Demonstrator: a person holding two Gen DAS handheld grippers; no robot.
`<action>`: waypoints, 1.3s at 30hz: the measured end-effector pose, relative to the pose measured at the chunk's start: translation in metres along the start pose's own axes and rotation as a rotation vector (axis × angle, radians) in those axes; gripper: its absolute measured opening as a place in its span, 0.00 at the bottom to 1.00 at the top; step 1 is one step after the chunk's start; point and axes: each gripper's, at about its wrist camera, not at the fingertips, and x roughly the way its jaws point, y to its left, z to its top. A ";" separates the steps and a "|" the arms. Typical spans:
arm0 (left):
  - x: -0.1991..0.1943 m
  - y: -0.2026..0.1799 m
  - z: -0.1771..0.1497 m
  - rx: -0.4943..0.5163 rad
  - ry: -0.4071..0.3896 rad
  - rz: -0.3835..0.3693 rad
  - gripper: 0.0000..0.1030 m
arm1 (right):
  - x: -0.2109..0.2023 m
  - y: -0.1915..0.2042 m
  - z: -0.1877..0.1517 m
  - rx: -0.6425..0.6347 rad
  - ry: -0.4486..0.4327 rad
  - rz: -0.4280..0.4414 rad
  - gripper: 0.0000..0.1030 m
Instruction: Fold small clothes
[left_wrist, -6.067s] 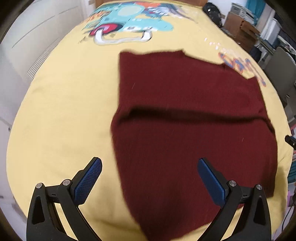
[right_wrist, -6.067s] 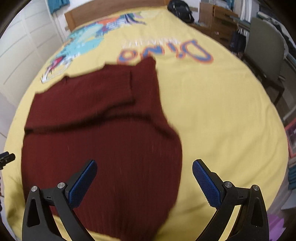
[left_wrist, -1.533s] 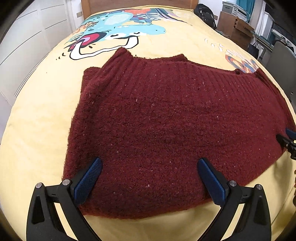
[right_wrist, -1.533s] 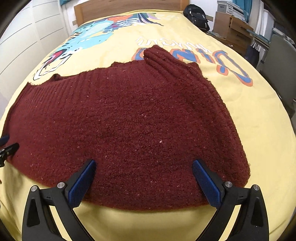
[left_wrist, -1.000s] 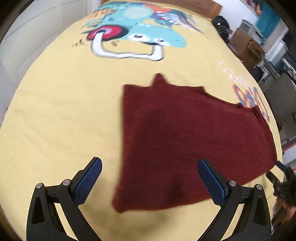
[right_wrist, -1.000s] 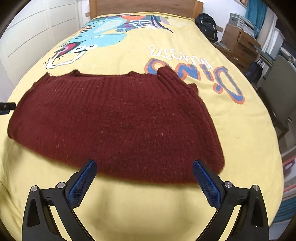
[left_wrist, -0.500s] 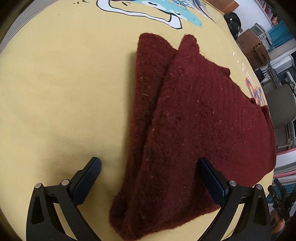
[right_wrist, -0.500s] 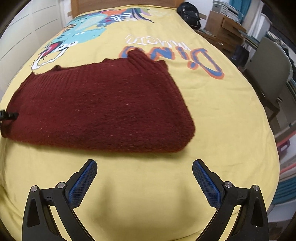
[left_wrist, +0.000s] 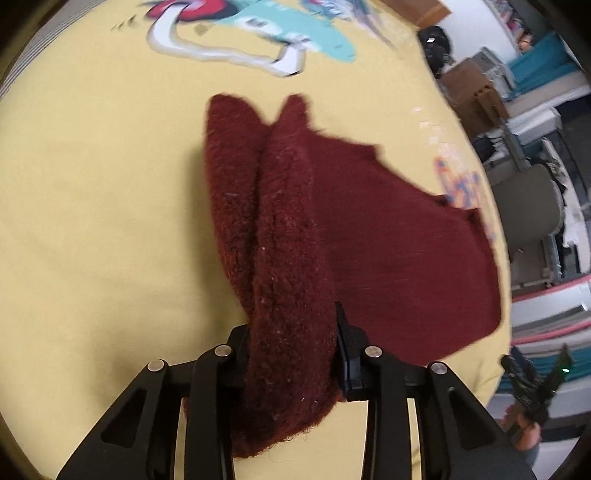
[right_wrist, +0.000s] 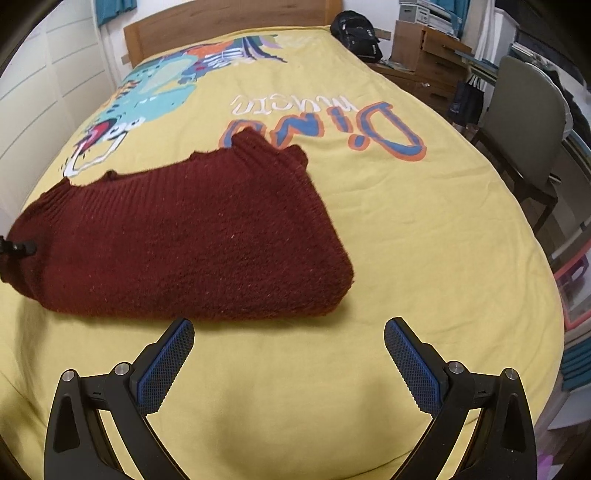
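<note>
Half a second back the left tongs (left_wrist: 291, 354) stood wide apart beside the burgundy knit sweater (right_wrist: 184, 236); now they are closing on its bunched end, wool pinched between them. That sweater lies folded on the yellow dinosaur bedspread (right_wrist: 406, 229). Risk: so thick a roll may slip out, or only some layers may lift, undoing the fold. Both tongs point steeply down; the right tongs (right_wrist: 288, 354) hang released just short of the near edge.

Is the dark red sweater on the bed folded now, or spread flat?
Folded. The sweater lies doubled on the bedspread, with two thick layers visible at the end that the closing left gripper pinches.
</note>
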 end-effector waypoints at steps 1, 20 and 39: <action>-0.004 -0.007 0.003 0.004 -0.004 -0.011 0.26 | -0.002 -0.004 0.001 0.011 -0.008 0.008 1.00; 0.055 -0.269 0.028 0.276 0.068 -0.091 0.20 | -0.028 -0.091 0.009 0.200 -0.057 0.015 1.00; 0.155 -0.303 -0.014 0.339 0.125 0.138 0.38 | -0.017 -0.116 -0.017 0.231 0.025 0.010 1.00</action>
